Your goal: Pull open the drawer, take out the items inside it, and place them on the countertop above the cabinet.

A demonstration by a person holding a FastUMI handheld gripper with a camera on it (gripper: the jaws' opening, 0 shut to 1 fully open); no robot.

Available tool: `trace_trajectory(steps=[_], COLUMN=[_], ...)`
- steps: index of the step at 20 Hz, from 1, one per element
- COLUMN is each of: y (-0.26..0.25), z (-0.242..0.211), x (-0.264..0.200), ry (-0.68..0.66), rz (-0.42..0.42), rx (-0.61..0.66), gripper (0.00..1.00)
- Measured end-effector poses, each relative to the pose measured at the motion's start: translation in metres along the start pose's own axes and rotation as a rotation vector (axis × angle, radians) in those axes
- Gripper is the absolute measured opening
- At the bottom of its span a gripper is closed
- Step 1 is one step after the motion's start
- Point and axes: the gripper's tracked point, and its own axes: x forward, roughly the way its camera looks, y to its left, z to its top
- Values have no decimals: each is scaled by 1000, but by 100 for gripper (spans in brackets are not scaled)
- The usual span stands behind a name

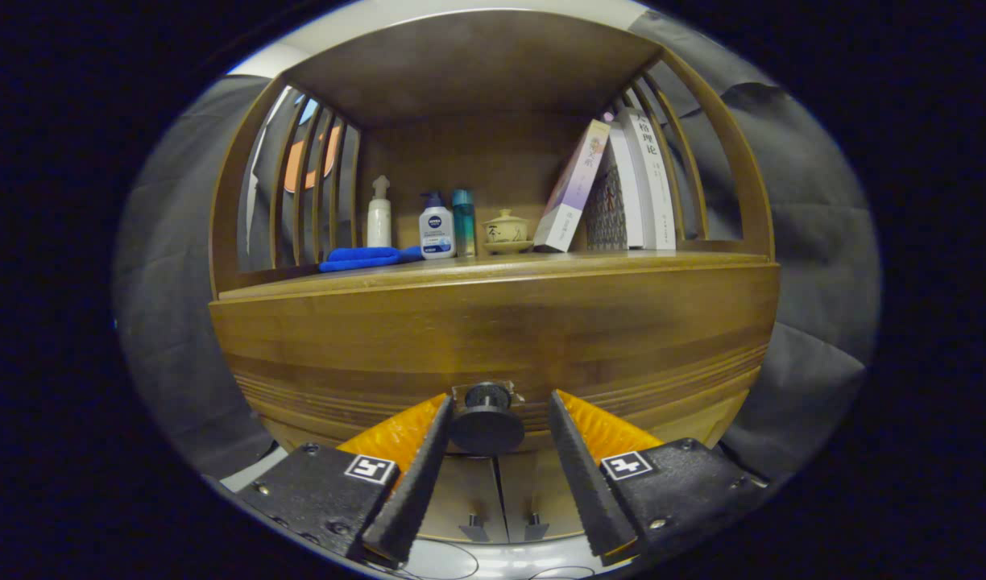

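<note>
A wooden cabinet fills the view, its drawer front (pixel 493 330) closed just under the countertop (pixel 493 270). A round dark knob (pixel 486 419) sticks out of the drawer's lower middle. My gripper (pixel 499 401) stands open with the knob between its two fingers; the left finger lies close against the knob's edge and the right finger stays a small gap away. Nothing inside the drawer can be seen.
On the countertop stand a folded blue cloth (pixel 366 258), a white pump bottle (pixel 379 213), a lotion bottle (pixel 437 227), a teal tube (pixel 463 221), a lidded cup on a saucer (pixel 506 231) and leaning books (pixel 614 185). Two lower doors with small handles (pixel 501 528) sit below.
</note>
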Motion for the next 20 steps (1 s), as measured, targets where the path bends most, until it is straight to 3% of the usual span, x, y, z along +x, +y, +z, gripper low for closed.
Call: trace_trajectory(steps=[2,7,20], y=[2,2,2], z=[-1,-1,-11], x=[5,5,-22], ry=[2,-6,56], rz=[-11,-32,-24], rx=[-13,26,15], gripper=[68,53,42])
